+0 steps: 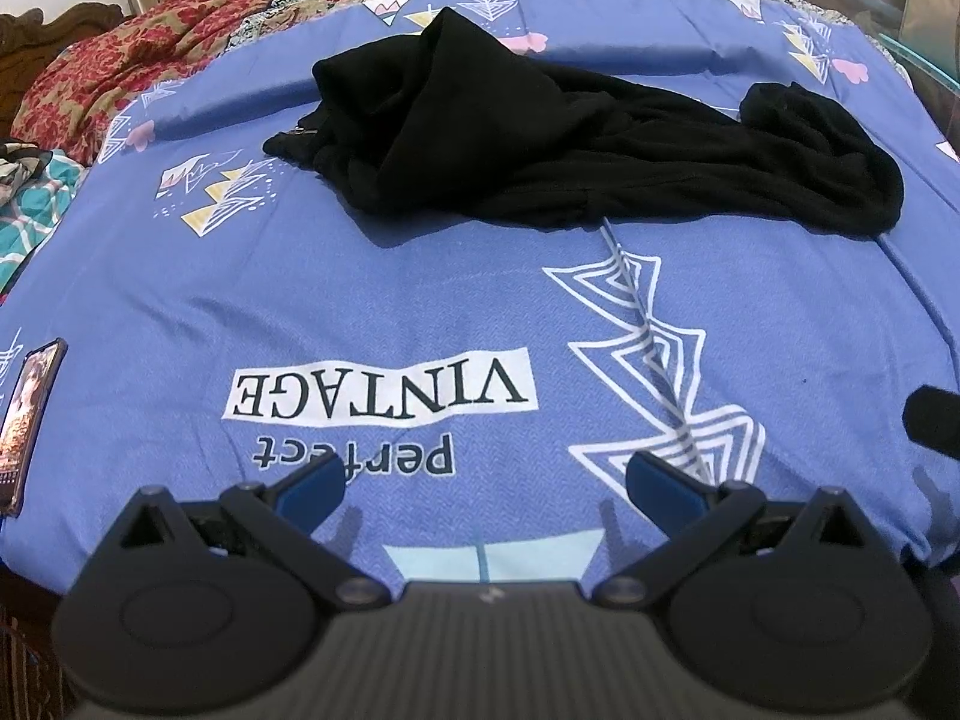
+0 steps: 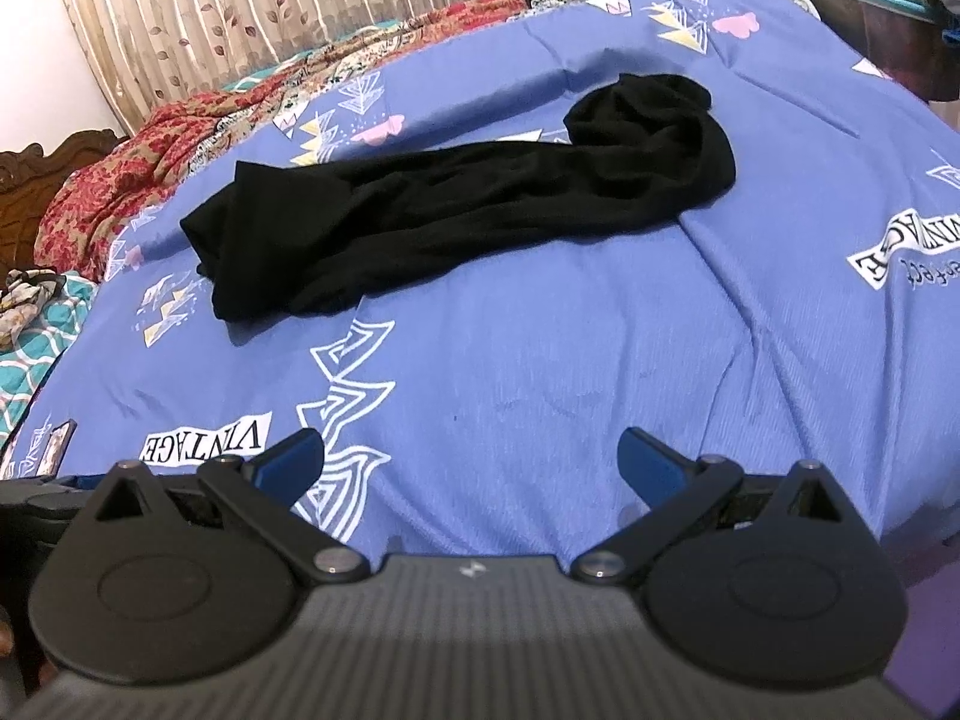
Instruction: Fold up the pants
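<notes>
A pair of black pants (image 1: 540, 144) lies crumpled in a long heap across the far half of a bed with a blue printed sheet (image 1: 420, 300). In the right wrist view the pants (image 2: 456, 204) run from lower left to upper right, bunched at both ends. My left gripper (image 1: 485, 480) is open and empty, low over the near part of the sheet, well short of the pants. My right gripper (image 2: 471, 459) is open and empty too, also near the front edge. A dark part of the right gripper (image 1: 933, 420) shows at the right edge of the left wrist view.
A phone (image 1: 30, 420) lies at the sheet's near left edge. A red floral blanket (image 1: 120, 60) is bunched at the far left by a wooden headboard (image 2: 36, 180). A curtain (image 2: 300, 0) hangs behind. Furniture (image 2: 870, 0) stands at the far right.
</notes>
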